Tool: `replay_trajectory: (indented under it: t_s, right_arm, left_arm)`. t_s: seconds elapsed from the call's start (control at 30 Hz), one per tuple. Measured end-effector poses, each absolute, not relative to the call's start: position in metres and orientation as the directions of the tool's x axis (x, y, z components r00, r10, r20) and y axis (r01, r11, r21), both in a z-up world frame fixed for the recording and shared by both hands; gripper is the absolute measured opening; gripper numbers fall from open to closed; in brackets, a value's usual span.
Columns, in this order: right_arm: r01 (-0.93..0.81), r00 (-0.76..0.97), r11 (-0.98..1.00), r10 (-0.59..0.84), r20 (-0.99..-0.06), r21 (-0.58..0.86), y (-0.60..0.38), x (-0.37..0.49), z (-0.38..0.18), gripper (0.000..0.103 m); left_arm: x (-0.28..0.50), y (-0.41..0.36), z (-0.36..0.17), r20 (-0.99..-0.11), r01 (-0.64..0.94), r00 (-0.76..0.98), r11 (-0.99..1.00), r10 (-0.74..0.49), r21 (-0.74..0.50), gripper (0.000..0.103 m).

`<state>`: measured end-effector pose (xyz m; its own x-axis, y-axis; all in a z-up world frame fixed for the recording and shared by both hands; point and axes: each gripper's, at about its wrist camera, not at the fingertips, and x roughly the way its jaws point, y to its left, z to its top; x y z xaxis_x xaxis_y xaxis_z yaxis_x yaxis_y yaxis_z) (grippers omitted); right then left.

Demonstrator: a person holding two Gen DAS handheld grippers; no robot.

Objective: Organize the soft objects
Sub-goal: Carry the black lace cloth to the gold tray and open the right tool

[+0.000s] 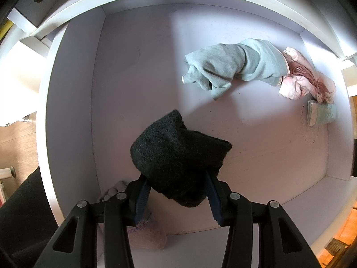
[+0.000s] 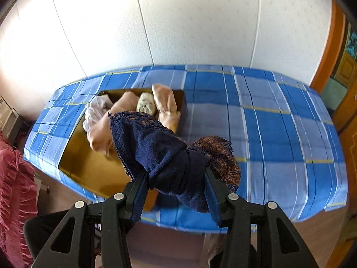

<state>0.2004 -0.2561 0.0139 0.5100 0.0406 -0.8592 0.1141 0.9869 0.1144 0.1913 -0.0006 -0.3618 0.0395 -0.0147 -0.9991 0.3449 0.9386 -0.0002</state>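
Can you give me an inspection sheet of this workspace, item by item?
Surface: white drawer, open; bed with blue checked cover.
Job's things: black sock in left claw; navy lace garment in right claw; green cloth, pink cloth, small green roll and grey sock in drawer; cardboard box on bed holding peach cloth, white cloth and a pale roll.
Clutter: nothing seen.
Claws: both shut on fabric.
Cables: nothing seen.
Surroundings: white wall, red frilled fabric, wooden door.
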Motion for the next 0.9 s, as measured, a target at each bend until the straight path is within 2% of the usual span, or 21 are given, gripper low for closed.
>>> replay_trajectory:
  t_s: [0.23, 0.77, 0.9]
  right_arm:
    - [0.103, 0.484, 0.99, 0.033, -0.874, 0.094, -0.236, 0.238, 0.009, 0.048]
    - [0.062, 0.38, 0.993, 0.073, -0.922, 0.104, -0.183, 0.305, -0.054, 0.048]
    - [0.053, 0.369, 0.997, 0.039, -0.929, 0.063, -0.174, 0.315, -0.065, 0.048]
  left_arm:
    - [0.191, -0.003, -0.361, -0.999, 0.342, 0.035, 0.94, -0.017, -0.004, 0.048]
    - [0.19, -0.008, -0.369, -0.999, 0.336, 0.026, 0.942, -0.027, -0.017, 0.048]
    - [0.19, -0.007, -0.371, -0.999, 0.334, 0.023, 0.942, -0.031, -0.022, 0.048]
